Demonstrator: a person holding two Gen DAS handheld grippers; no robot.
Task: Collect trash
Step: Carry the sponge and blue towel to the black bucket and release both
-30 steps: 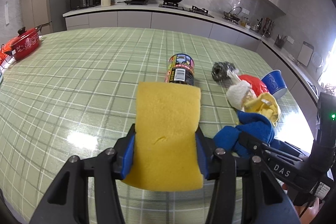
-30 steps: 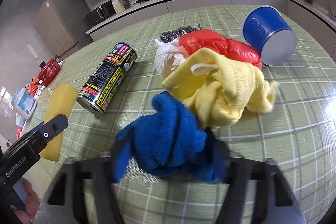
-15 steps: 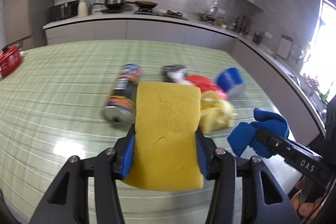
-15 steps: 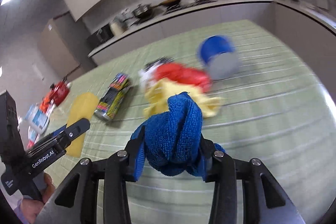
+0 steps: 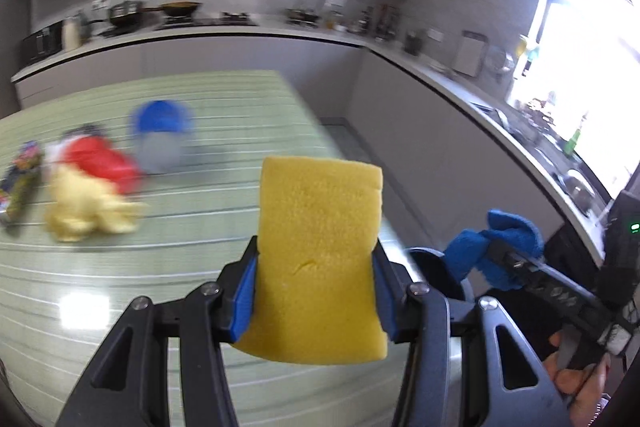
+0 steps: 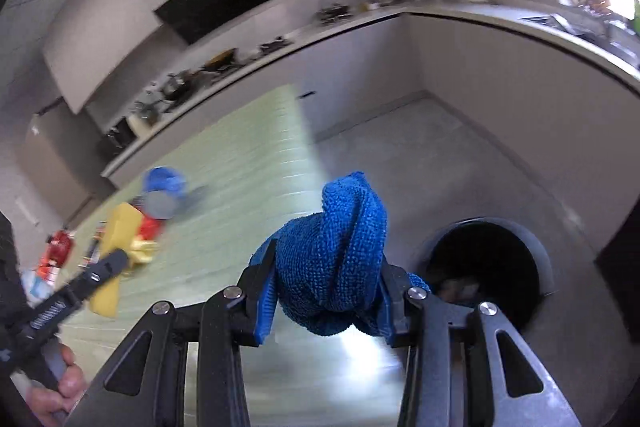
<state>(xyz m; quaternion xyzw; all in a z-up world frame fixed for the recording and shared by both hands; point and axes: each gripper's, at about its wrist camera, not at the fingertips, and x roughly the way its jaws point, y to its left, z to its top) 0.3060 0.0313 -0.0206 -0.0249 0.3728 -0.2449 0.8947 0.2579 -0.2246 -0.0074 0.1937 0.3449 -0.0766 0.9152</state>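
Both grippers grip: sponge (image 5: pixel 318 259) (left), cloth (image 6: pixel 334 263).

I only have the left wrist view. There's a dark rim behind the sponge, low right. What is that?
Observer: A round bin on the floor beside the table, open at the top.
Operator: Empty?
Observer: No, something pale lies inside; too dark to name.
Operator: Is the right tongs' blue cloth gripped firmly?
Observer: The right tongs are shut on the bunched blue cloth, which sticks out past the fingertips.
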